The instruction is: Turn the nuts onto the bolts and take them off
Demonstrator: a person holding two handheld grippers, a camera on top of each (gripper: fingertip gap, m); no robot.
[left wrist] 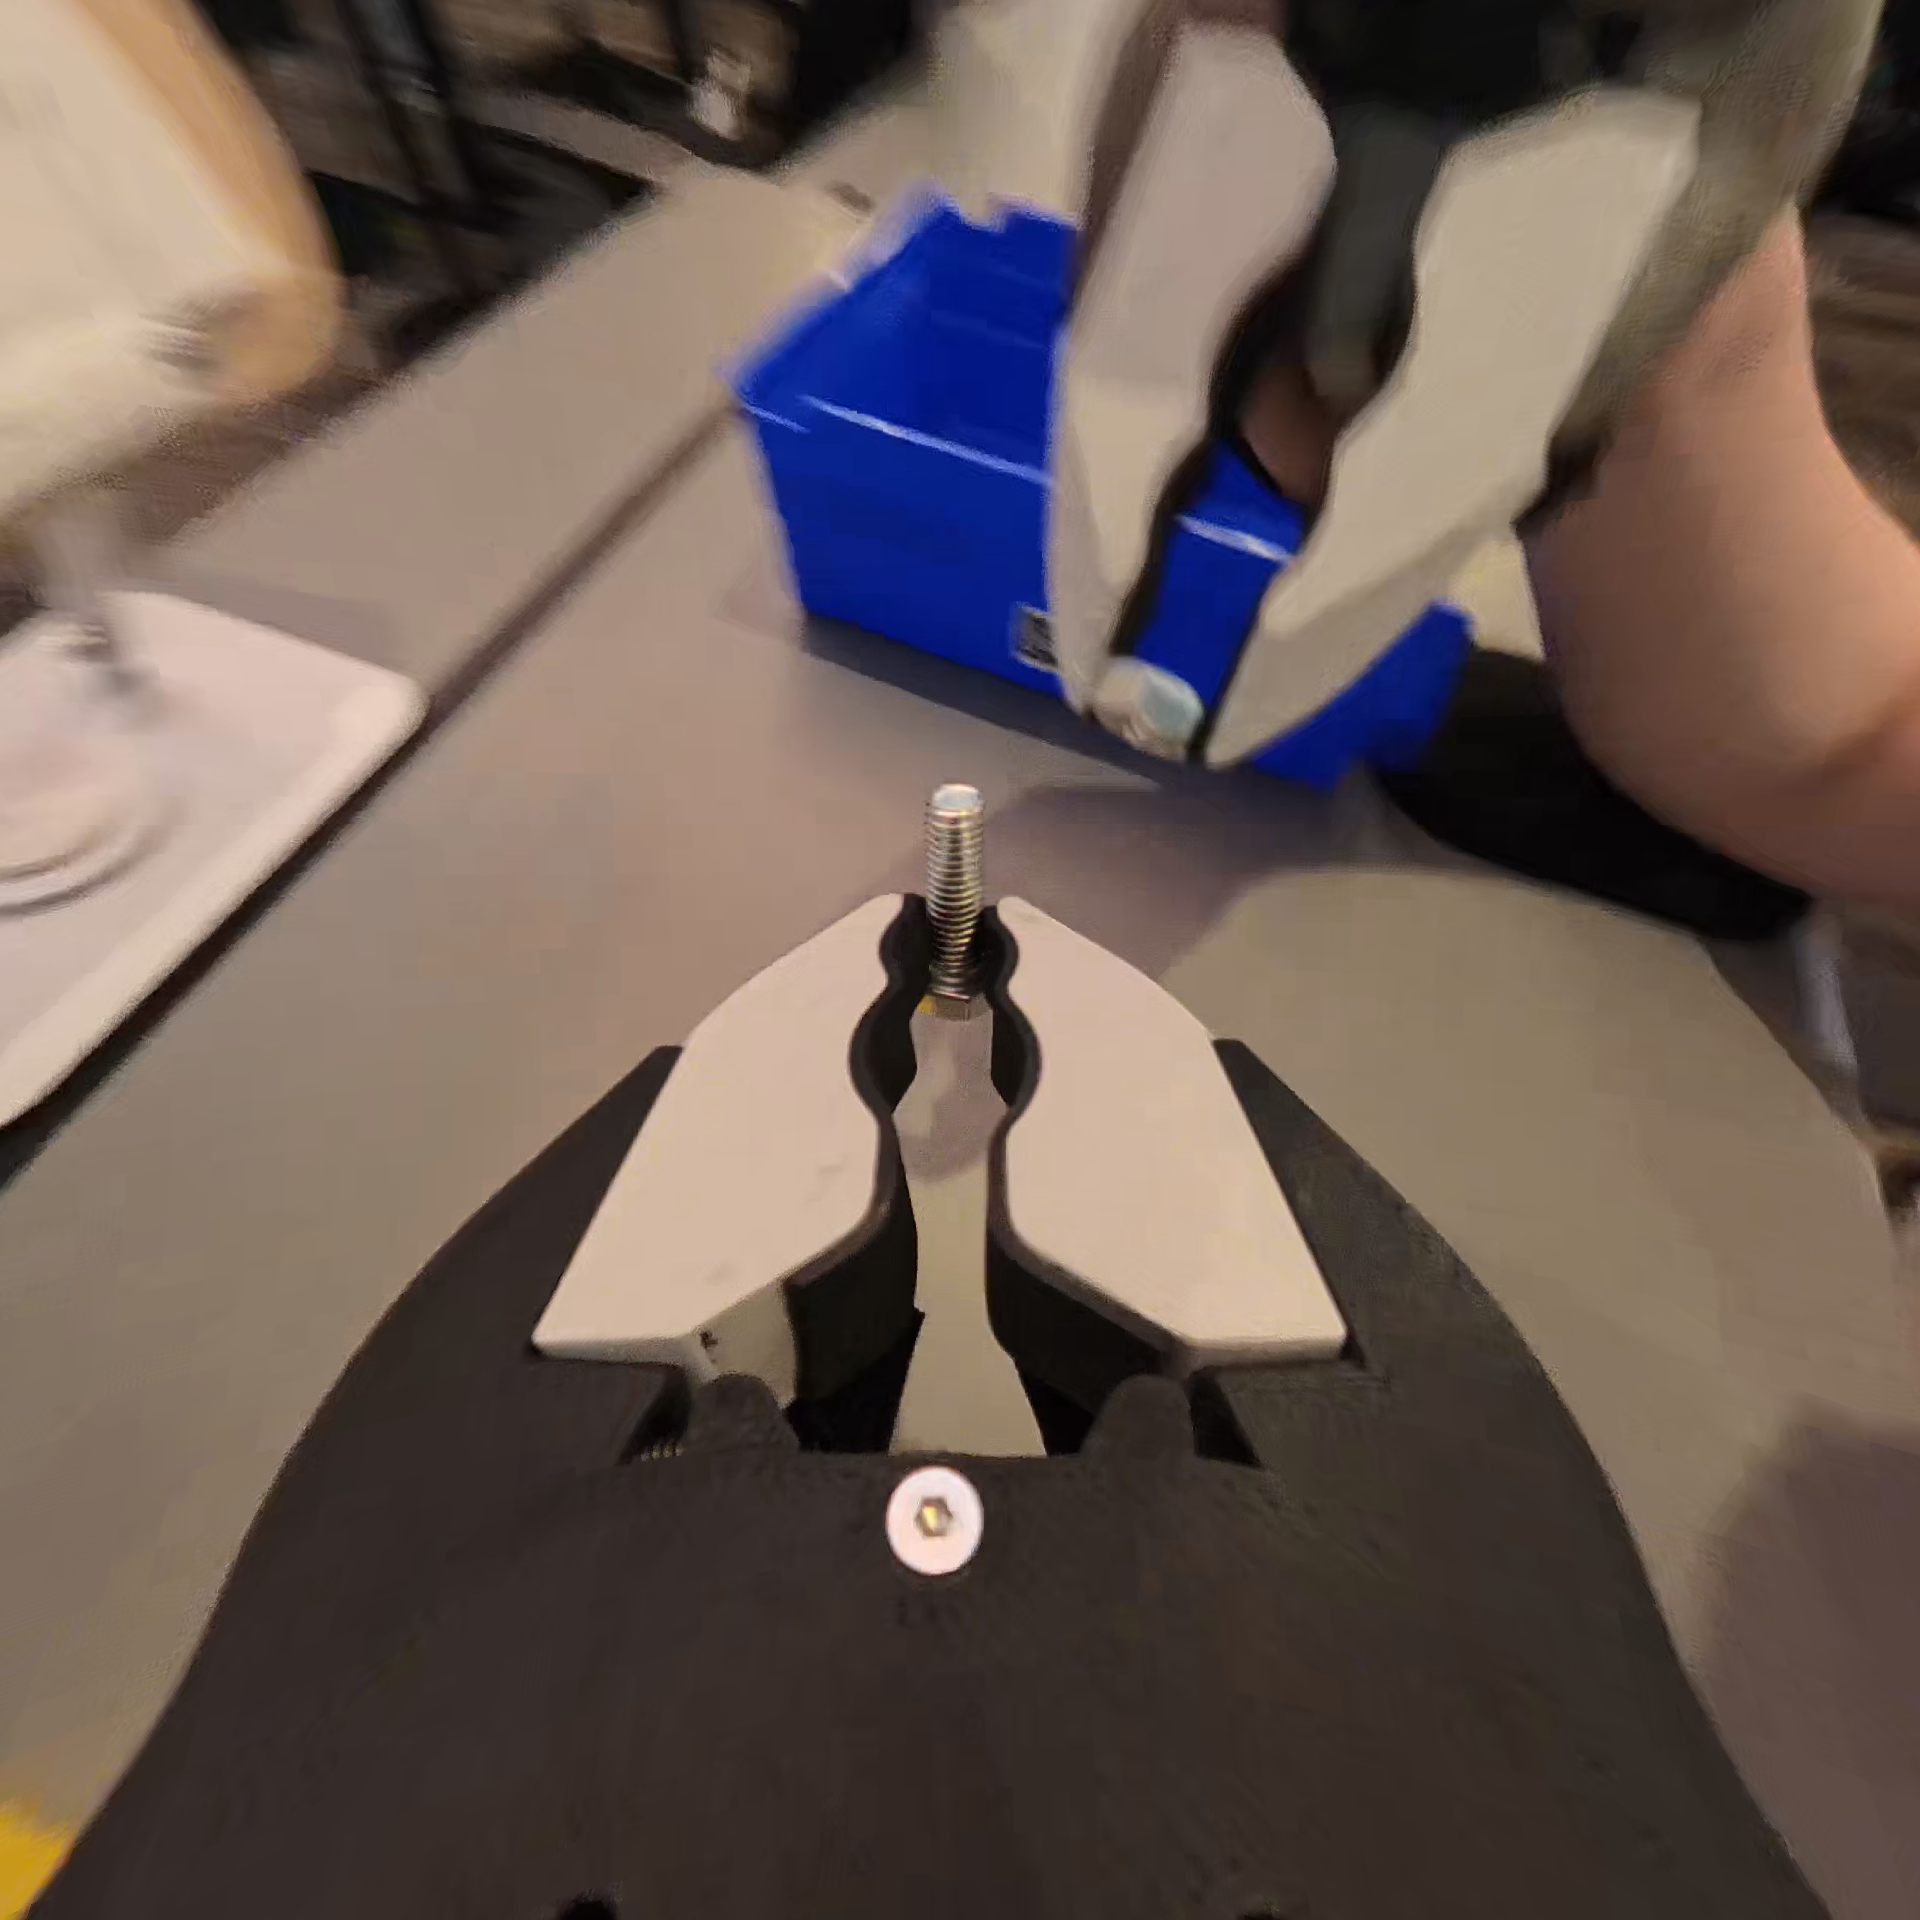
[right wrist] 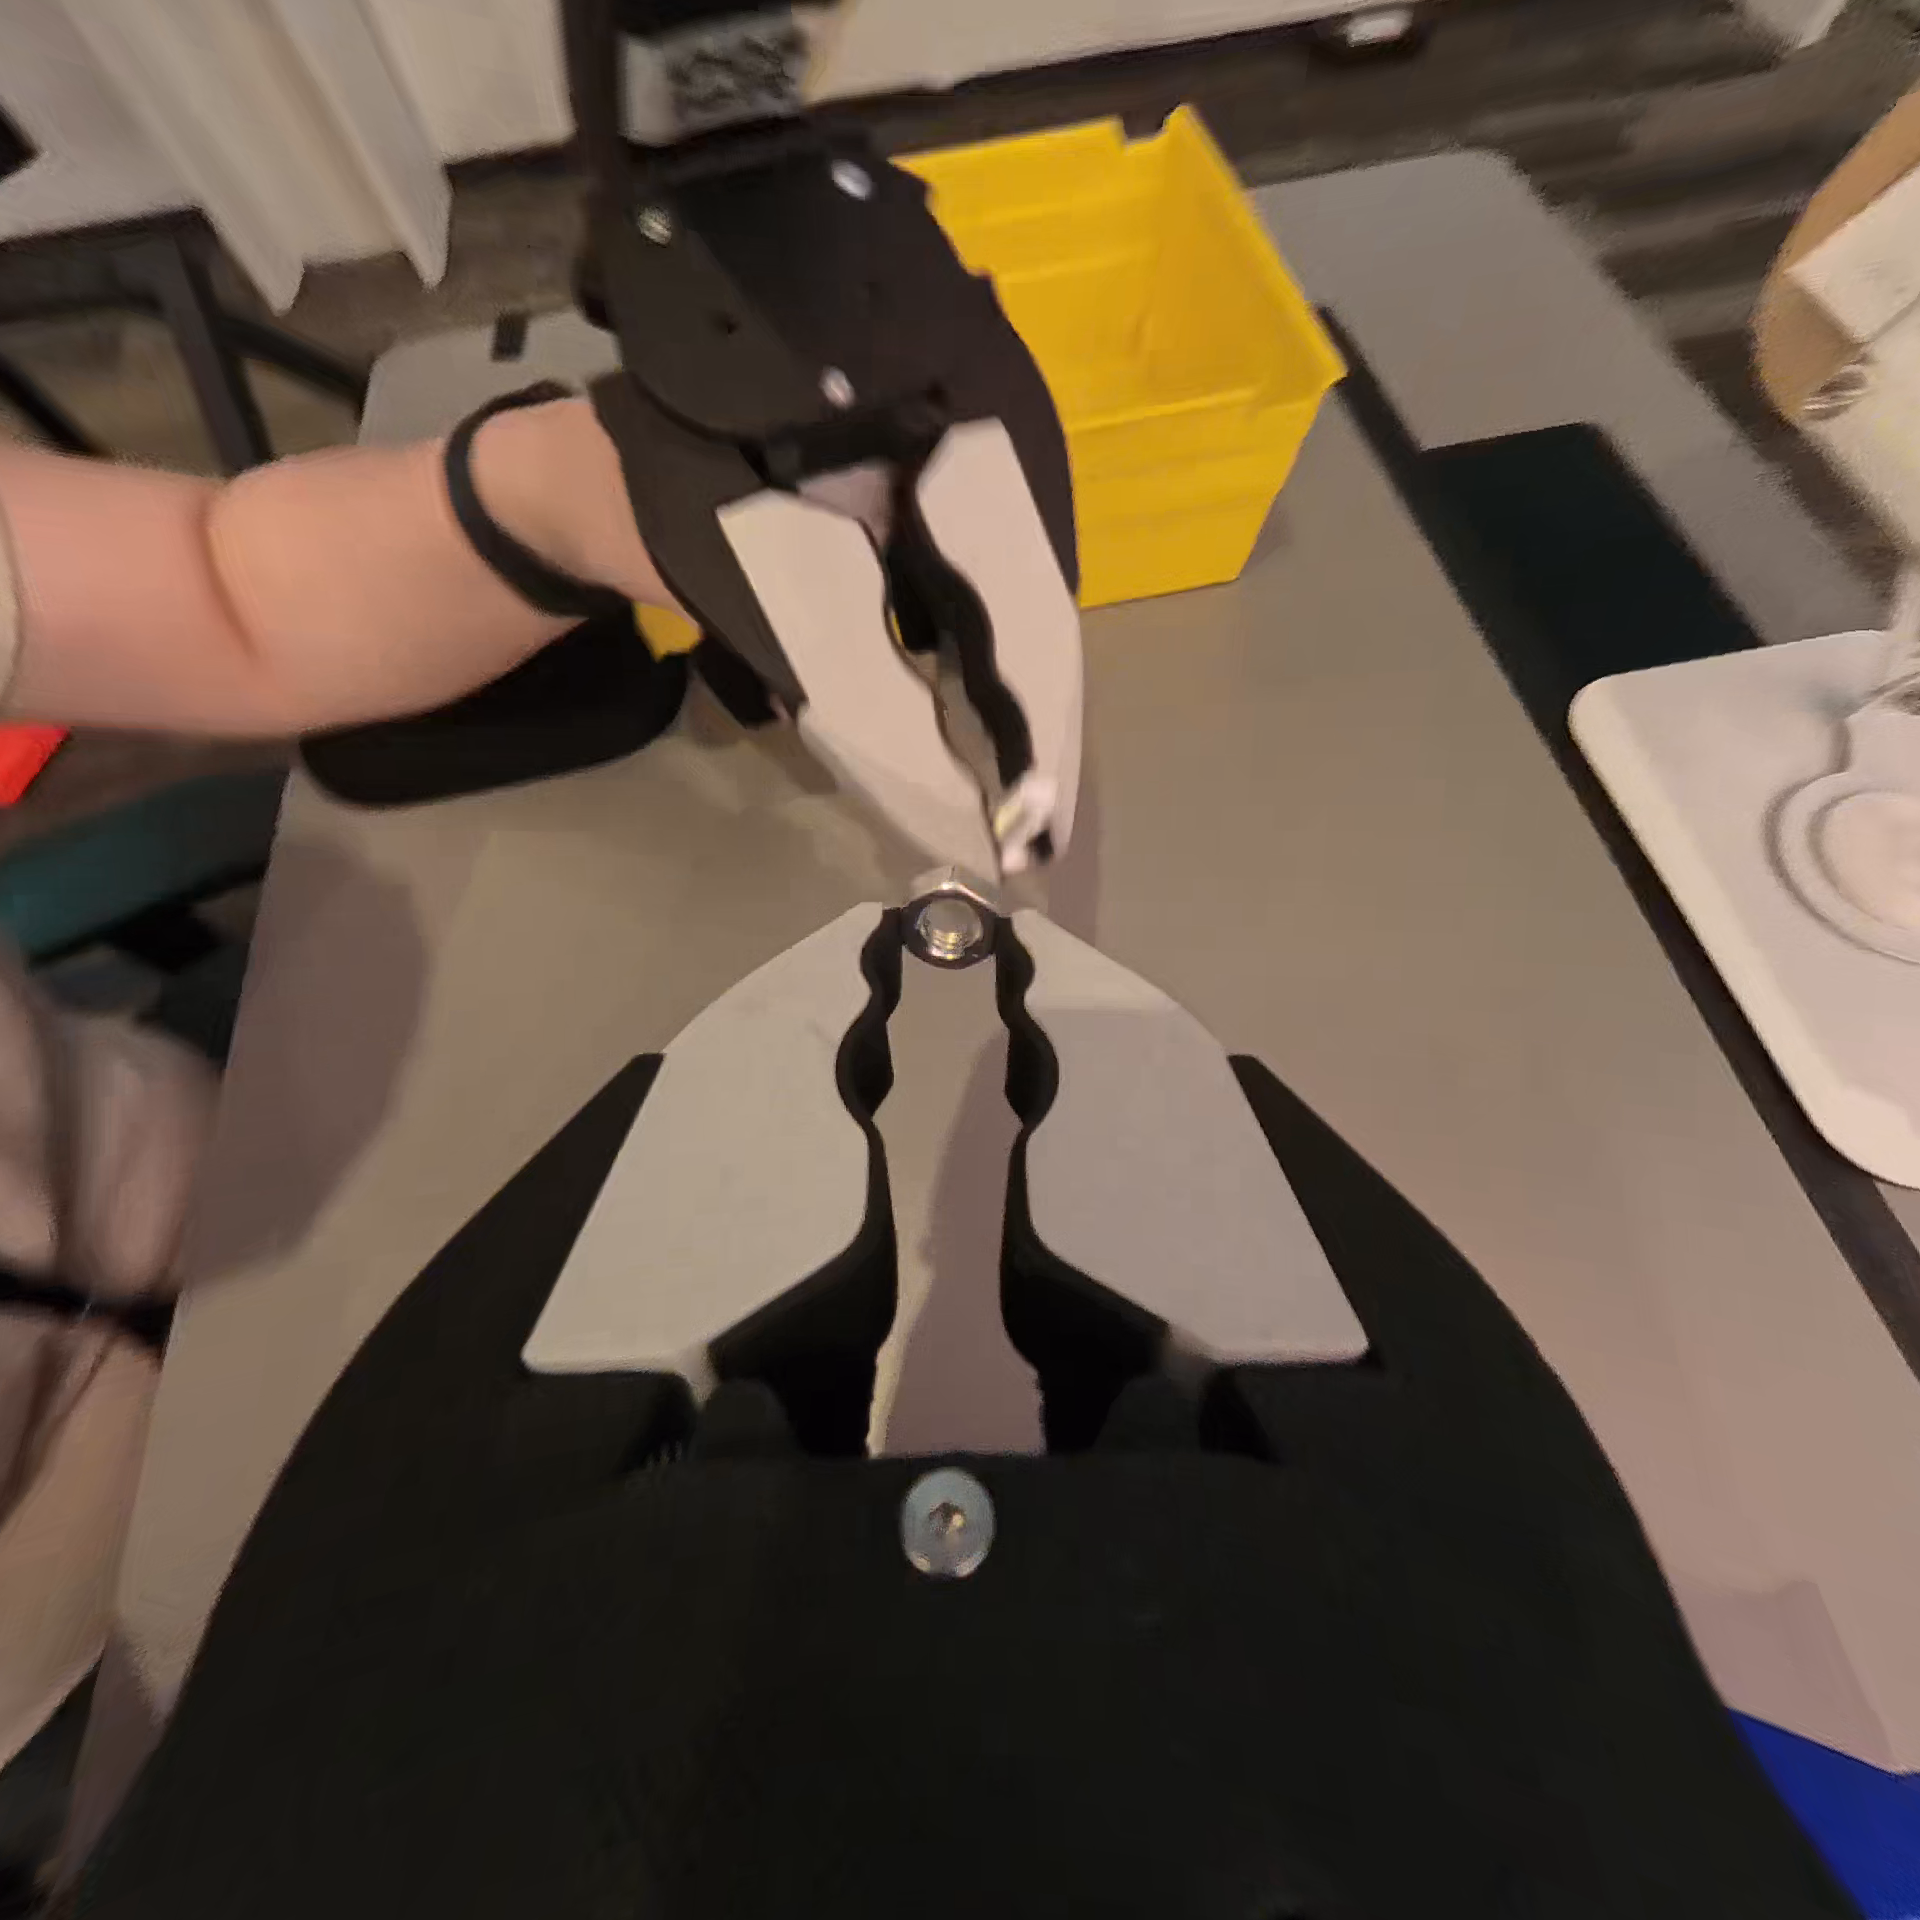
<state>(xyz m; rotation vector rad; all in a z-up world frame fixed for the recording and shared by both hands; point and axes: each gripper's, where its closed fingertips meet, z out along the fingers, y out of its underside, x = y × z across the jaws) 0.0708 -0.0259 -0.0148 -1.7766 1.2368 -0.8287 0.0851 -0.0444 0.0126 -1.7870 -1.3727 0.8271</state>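
The bolt [left wrist: 954,899] is clamped by its lower shank between the closed tips of the left gripper [left wrist: 954,925], its long axis running away from the camera, threaded end pointing far. The nut [right wrist: 945,930] is pinched in the nearly closed right gripper [right wrist: 945,925], just beyond the bolt's end, its bore seen face-on. A blue bin [left wrist: 914,457] stands far right on the grey table [left wrist: 520,831].
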